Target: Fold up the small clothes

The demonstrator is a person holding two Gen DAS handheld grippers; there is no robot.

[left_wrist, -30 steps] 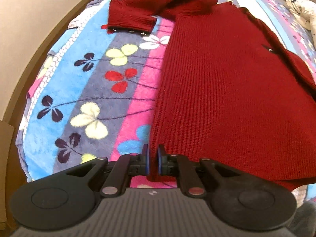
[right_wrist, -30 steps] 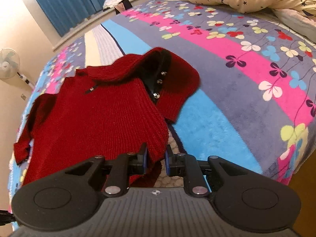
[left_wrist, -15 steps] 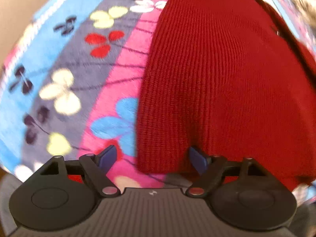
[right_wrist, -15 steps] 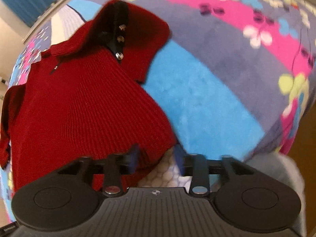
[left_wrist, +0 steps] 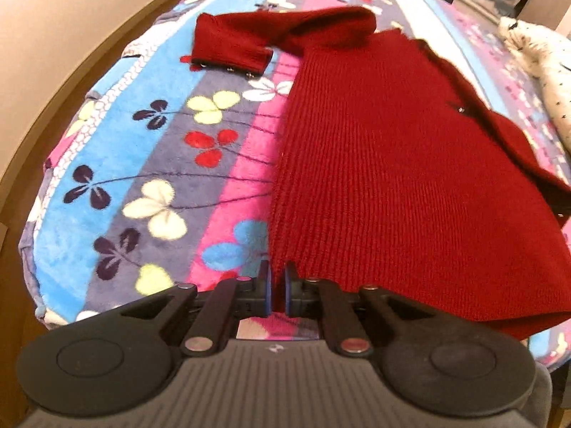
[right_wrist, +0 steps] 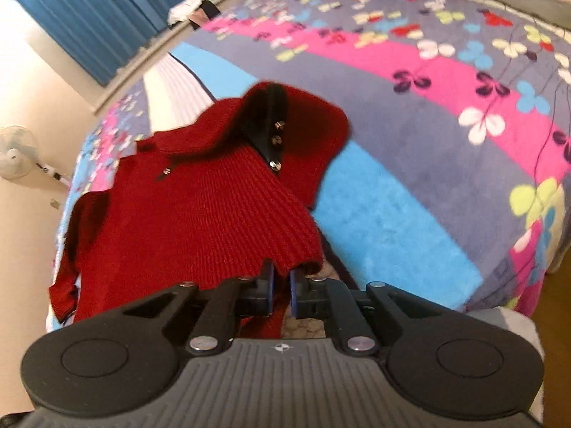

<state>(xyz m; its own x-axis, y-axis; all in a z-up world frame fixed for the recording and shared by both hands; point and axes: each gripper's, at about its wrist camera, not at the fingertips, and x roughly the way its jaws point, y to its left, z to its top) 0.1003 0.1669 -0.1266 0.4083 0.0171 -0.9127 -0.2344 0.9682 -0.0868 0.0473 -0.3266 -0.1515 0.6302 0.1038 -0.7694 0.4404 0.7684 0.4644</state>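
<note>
Here both grippers, left (left_wrist: 277,294) & right (right_wrist: 282,294), clamp red sweater (left_wrist: 392,178) hem; pinch partly hidden.

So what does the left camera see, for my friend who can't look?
The left gripper, shut, pinches the near corner of a red knitted sweater spread flat on a flowery striped blanket. One sleeve stretches out to the left at the far end.
</note>
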